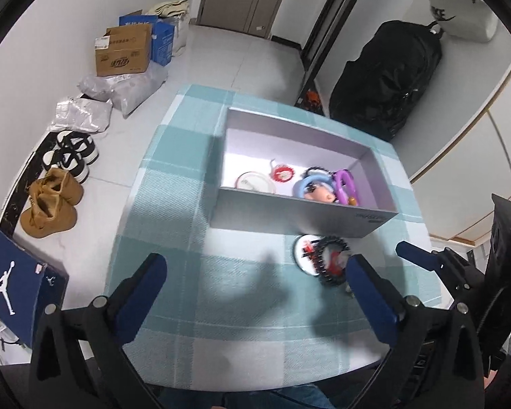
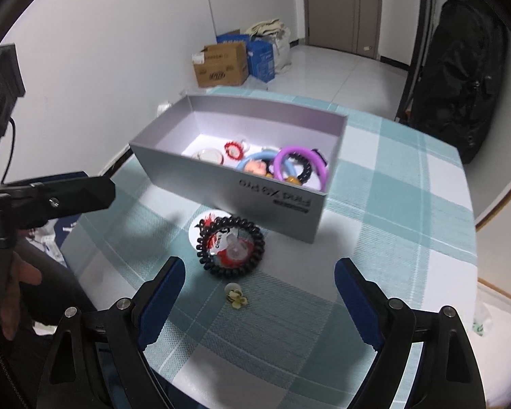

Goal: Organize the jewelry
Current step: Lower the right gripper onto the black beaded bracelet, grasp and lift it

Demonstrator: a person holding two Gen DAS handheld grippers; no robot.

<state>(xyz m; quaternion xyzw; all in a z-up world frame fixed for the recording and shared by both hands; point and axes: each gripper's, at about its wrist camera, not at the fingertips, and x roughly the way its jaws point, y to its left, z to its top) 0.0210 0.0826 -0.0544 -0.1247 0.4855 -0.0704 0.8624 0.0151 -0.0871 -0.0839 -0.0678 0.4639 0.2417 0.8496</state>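
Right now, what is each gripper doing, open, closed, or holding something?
Left gripper: open, holding nothing.
Right gripper: open, holding nothing, above the small flower clip.

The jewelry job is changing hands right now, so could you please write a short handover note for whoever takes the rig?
Left gripper: open, empty, above the checked tablecloth.
Right gripper: open, empty, above the cloth near the loose pieces.
Grey box: open on the table. Already inside: purple ring, blue ring, a red-edged round piece and a few other small items.
Outside the box: black coil bracelet lying over a round white and red piece, plus a small yellow flower piece nearer the right gripper.
Left to do: put those loose pieces in the box.
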